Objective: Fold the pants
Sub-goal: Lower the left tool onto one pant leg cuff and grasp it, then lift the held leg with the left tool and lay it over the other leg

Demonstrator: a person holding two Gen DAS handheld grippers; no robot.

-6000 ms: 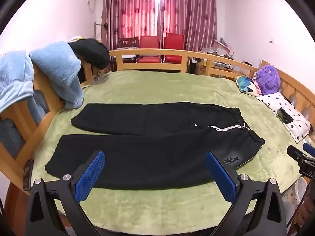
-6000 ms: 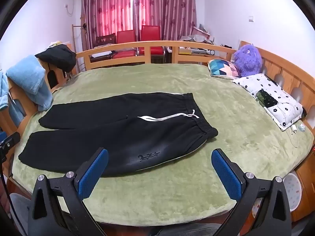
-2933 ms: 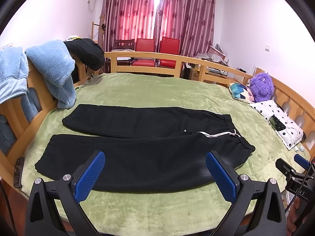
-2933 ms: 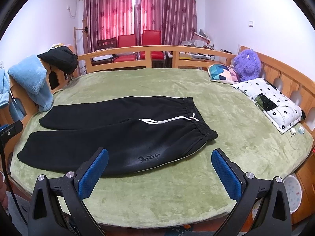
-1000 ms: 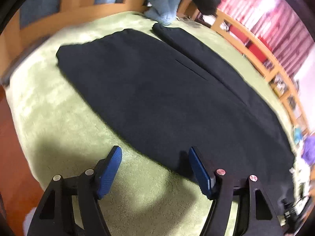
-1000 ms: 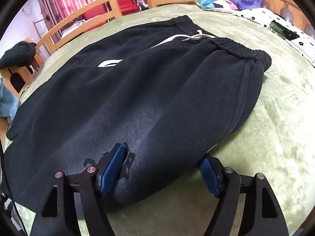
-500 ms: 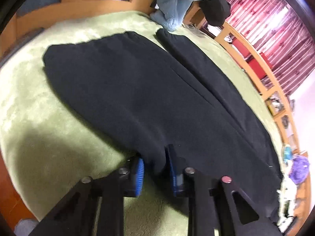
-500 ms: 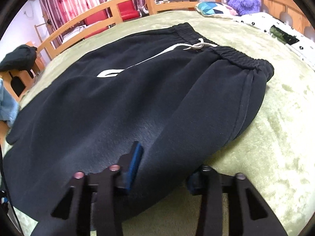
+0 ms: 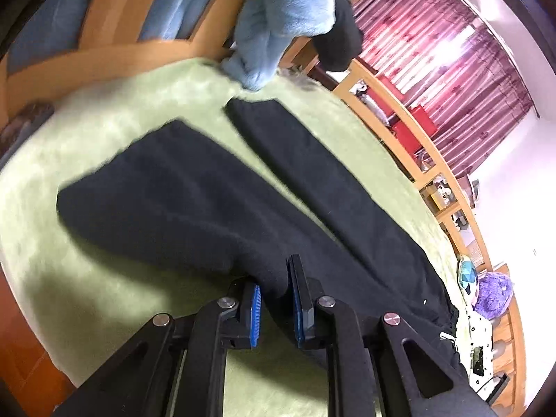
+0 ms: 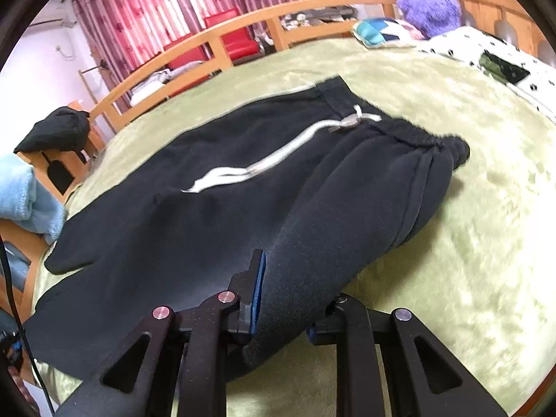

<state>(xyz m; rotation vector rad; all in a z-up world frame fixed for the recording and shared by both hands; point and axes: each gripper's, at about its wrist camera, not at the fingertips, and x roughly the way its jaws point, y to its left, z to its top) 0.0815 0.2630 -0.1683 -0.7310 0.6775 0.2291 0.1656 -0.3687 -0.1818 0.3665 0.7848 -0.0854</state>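
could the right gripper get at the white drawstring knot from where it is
Probably not yet: the right gripper is closing its jaws on the pants edge, fabric pinched between them. The drawstring knot lies uncovered, farther along at the waistband.

Bed (image 10: pixel 451 243) with green cover, wooden rail around; on it black pants (image 10: pixel 208 191), a patterned cushion (image 10: pixel 377 36), a spotted pillow (image 10: pixel 486 55).
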